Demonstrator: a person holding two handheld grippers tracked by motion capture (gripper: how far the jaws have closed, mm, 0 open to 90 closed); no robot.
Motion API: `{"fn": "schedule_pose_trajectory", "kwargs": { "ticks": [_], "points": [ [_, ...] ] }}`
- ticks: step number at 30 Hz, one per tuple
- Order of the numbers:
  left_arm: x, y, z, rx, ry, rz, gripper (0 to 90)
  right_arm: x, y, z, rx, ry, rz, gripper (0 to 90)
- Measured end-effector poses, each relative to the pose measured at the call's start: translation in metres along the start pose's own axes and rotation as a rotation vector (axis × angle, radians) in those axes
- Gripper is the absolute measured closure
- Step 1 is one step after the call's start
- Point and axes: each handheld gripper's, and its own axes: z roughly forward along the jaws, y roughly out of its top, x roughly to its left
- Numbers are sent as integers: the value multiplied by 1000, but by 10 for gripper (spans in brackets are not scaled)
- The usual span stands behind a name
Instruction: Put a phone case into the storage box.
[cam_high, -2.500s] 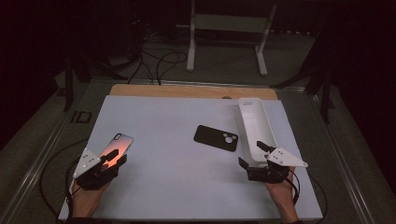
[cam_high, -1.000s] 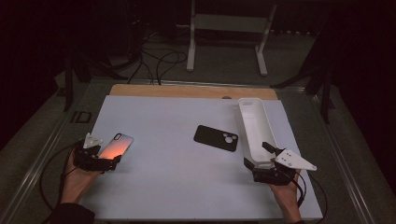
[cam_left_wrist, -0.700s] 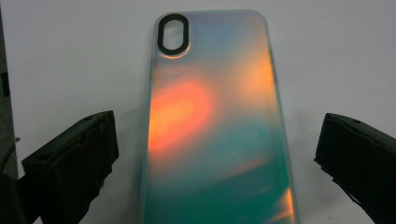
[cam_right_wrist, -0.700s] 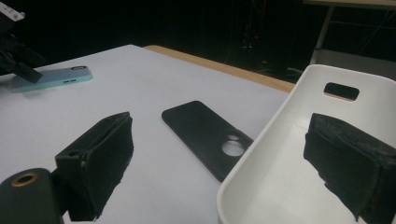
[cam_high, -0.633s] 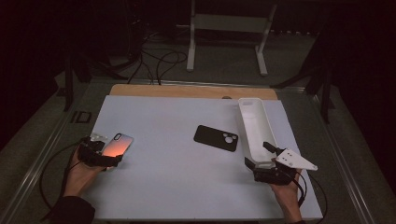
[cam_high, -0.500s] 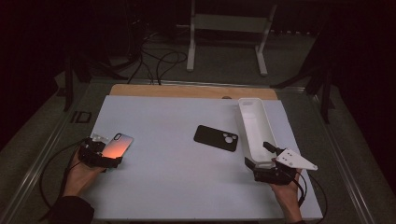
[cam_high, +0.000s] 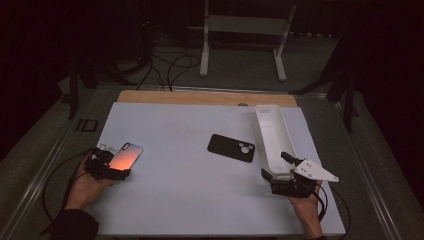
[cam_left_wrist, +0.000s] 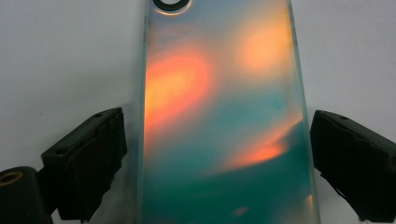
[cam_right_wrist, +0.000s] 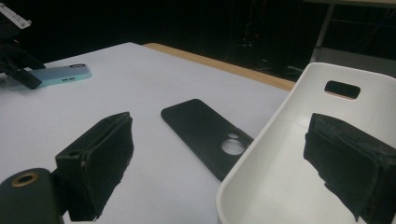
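You work in a dim room: the white table (cam_high: 200, 200) catches soft overhead light while the far floor sinks into black. The high view is grainy. Close up, the iridescent phone case (cam_left_wrist: 224, 116) glows orange and teal, softly blurred; shadows stay faint.

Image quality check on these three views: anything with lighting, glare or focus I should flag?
High view: room dark, only the white table top well lit. Left gripper view: iridescent phone case so close it's soft, with orange-teal sheen over its surface. Right gripper view: near claw pads blurred; black phone case sharper; background nearly black.
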Motion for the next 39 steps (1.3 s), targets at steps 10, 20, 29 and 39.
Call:
{"fn": "schedule_pose_trajectory", "kwargs": {
  "ticks": [10, 20, 29, 39],
  "points": [
    [-3, 6, -3, 42, -5, 14, 164, 0, 1, 0, -1, -1, 1, 81],
    [-4, 2, -5, -28, -34, -43, 171, -1, 1, 0, 6, 0, 0, 81],
    [-31, 13, -18, -131, -24, 10, 171, -1, 1, 1, 11, -8, 15, 82],
    [-71, 24, -47, -286, -35, 78, 171, -1, 3, 3, 14, -3, 28, 81]
  ]
}}
